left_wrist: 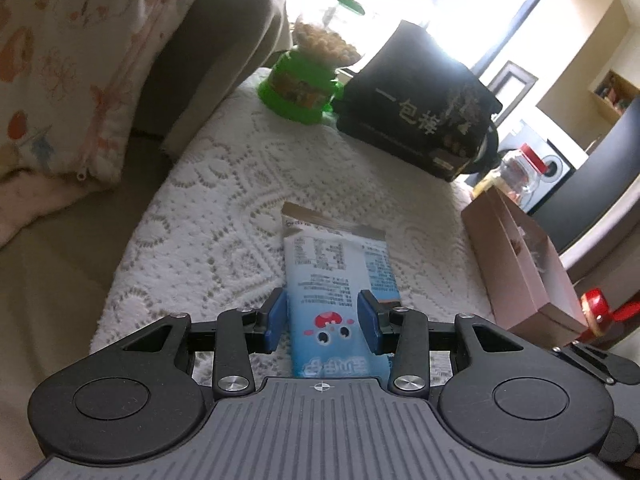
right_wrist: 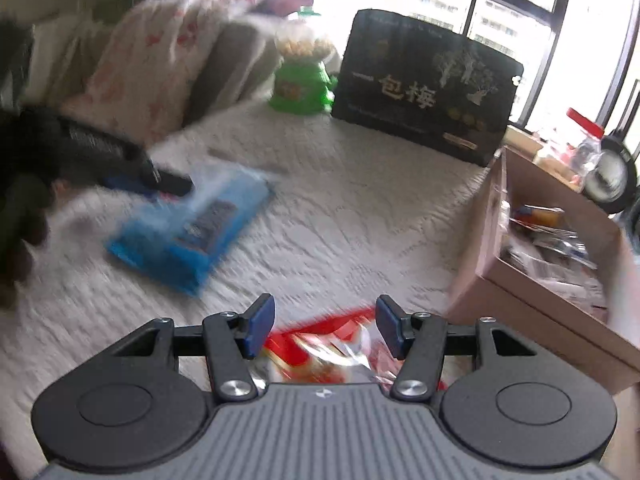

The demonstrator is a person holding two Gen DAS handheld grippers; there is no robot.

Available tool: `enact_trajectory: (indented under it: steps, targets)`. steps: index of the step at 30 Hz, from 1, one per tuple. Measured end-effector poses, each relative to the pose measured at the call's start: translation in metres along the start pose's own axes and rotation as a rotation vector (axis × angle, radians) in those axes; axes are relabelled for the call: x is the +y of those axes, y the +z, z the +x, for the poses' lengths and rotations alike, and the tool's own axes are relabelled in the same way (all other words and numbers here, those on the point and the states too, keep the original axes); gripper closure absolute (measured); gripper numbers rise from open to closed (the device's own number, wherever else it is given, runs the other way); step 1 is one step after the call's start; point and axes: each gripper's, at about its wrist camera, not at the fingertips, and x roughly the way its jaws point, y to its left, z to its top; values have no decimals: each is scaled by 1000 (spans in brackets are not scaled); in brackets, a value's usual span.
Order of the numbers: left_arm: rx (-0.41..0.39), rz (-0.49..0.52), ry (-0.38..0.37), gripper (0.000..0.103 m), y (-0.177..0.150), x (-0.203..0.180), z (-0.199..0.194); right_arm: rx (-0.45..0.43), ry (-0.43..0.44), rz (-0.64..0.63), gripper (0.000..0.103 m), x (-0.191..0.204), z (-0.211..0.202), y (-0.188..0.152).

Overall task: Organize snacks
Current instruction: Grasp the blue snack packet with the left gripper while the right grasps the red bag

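Note:
A light blue snack packet (left_wrist: pixel 332 280) with a cartoon face lies on the white lace cloth (left_wrist: pixel 224 200). My left gripper (left_wrist: pixel 322 316) is open, its blue pads on either side of the packet's near end. In the right wrist view the same packet (right_wrist: pixel 192 228) shows blurred at the left with the left gripper (right_wrist: pixel 132 164) over it. My right gripper (right_wrist: pixel 324 326) is open above a red and silver snack packet (right_wrist: pixel 320 354), which lies between and under its fingers. A cardboard box (right_wrist: pixel 532 276) holding several snacks stands at the right.
A green-based jar of round snacks (left_wrist: pixel 308 76), a black gift box with Chinese writing (left_wrist: pixel 416 108) and a red-lidded clear jar (left_wrist: pixel 520 172) stand at the back. The cardboard box (left_wrist: pixel 520 264) is at the right. A floral cushion (left_wrist: pixel 60 60) and sofa are at the left.

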Motion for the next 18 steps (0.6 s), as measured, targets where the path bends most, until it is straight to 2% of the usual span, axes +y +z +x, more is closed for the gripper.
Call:
enact_trajectory:
  steps: [2, 3, 4, 7, 9, 12, 14, 16, 18]
  targets:
    - [1, -22, -11, 63, 0, 5, -2, -1, 48, 33, 55, 4, 8, 8]
    - [3, -37, -24, 63, 0, 8, -3, 9, 71, 47, 69, 7, 15, 12]
    - [8, -48, -35, 63, 0, 9, -2, 21, 90, 61, 78, 9, 21, 15]
    - [9, -52, -61, 63, -1, 11, 2, 49, 123, 117, 82, 14, 39, 20]
    - [-6, -44, -53, 62, -1, 8, 5, 56, 123, 136, 85, 15, 48, 19]
    - [-4, -46, -58, 61, 1, 1, 8, 58, 147, 157, 85, 9, 46, 16]
    - [11, -62, -109, 62, 4, -3, 6, 61, 151, 174, 86, 3, 42, 14]
    - [10, -71, -214, 65, 5, -12, -1, 55, 175, 195, 86, -7, 35, 9]
    - [20, -47, -276, 65, 5, -27, -6, 47, 184, 213, 86, -16, 29, 3]
